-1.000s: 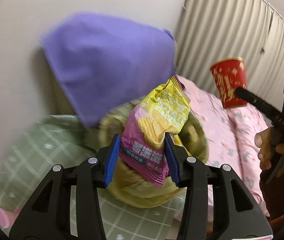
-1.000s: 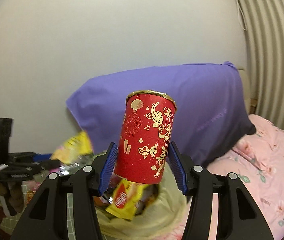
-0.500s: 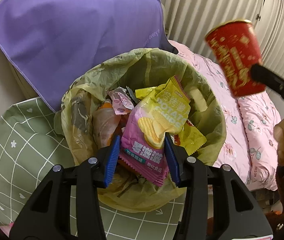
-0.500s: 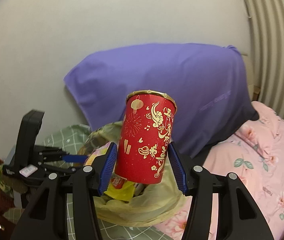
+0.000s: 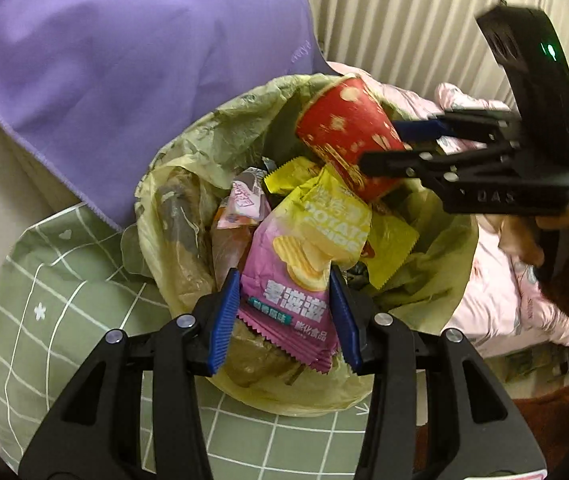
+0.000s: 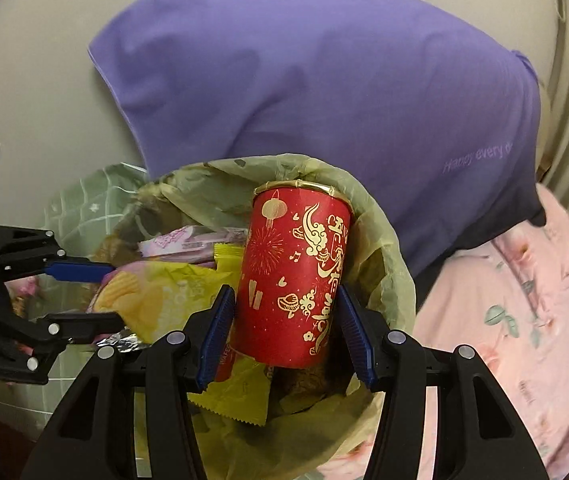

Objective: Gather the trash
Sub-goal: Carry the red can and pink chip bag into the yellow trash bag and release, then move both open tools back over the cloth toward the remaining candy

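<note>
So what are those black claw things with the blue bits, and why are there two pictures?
They are grabbing tools; a person holds one in each hand, with a small camera on each looking along its fingers, so each picture is one tool's view. The left gripper pinches a pink and yellow chip bag. The right gripper pinches a red paper cup. Both hang over a bin lined with a yellowish trash bag, already holding wrappers. Around it lie a purple pillow, a green checked blanket and pink bedding.
</note>
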Tool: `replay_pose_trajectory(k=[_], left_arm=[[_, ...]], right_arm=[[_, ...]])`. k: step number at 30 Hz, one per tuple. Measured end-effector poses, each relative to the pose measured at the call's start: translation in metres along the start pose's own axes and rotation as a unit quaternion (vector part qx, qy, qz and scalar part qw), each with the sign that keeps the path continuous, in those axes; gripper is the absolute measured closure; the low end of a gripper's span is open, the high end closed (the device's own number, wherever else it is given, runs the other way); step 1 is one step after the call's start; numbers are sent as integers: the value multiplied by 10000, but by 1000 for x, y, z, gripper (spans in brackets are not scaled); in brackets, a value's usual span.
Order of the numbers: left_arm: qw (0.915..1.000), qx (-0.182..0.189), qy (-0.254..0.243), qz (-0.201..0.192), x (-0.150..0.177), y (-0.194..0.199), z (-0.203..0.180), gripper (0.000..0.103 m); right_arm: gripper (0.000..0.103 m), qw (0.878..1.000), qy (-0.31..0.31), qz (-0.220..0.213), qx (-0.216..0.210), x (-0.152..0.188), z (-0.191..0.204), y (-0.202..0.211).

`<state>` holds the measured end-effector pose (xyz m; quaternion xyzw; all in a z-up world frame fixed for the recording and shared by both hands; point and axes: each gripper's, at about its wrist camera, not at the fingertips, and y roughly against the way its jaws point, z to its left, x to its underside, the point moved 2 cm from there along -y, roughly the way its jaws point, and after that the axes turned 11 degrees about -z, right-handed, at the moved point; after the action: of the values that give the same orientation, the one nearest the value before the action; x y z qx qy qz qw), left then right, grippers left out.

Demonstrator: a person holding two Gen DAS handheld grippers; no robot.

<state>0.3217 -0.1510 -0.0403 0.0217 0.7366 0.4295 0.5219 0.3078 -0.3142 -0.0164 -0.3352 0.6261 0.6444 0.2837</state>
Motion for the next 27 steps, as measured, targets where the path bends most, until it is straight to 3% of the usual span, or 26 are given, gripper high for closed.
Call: replay_pose_trajectory(k=[11, 17, 20, 22, 27], left_arm=[[9990, 430, 72, 81, -1, -23, 6, 64], [9983, 570, 153, 9, 2, -16, 9, 63], [9968, 726, 324, -98, 3, -6, 19, 55], [9960, 798, 383, -158, 3, 2, 23, 38], [9973, 524, 273, -435, -1, 28, 22, 33]], right_arm=[[53, 9994, -232, -254, -105, 13, -3, 22], [53, 9993, -223, -290, -65, 14, -3, 31], [53, 9989, -281, -359, -68, 16, -4, 35], [53, 9984, -396, -383, -122, 18, -6, 36], [51, 9966, -539, -625, -87, 21, -9, 46]])
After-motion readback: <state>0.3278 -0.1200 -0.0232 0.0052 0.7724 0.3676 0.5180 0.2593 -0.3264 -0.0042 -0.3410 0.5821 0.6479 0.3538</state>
